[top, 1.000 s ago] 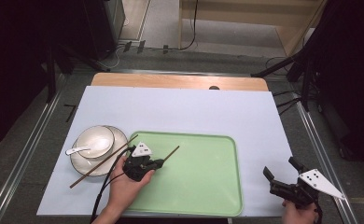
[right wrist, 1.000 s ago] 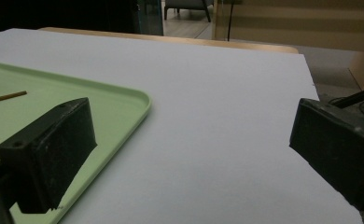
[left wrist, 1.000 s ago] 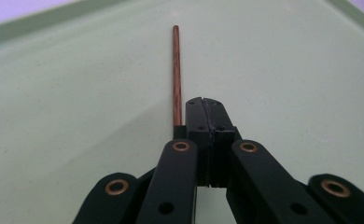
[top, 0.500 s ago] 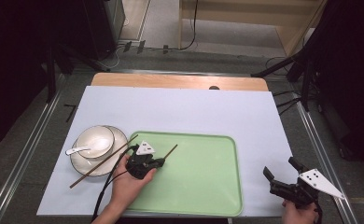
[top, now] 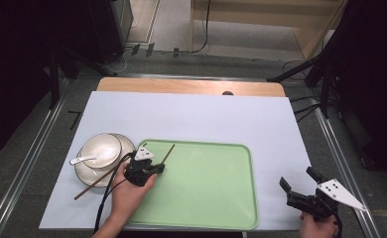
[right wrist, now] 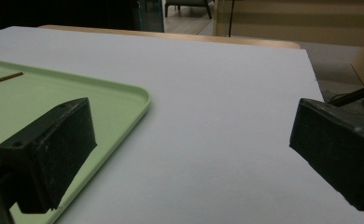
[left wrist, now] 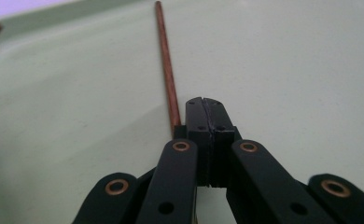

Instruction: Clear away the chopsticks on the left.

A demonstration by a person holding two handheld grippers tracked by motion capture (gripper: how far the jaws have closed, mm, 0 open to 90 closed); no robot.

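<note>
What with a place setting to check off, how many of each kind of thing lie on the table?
Chopsticks: 2
Bowl: 1
Plate: 1
Spoon: 1
Tray: 1
Total: 6
</note>
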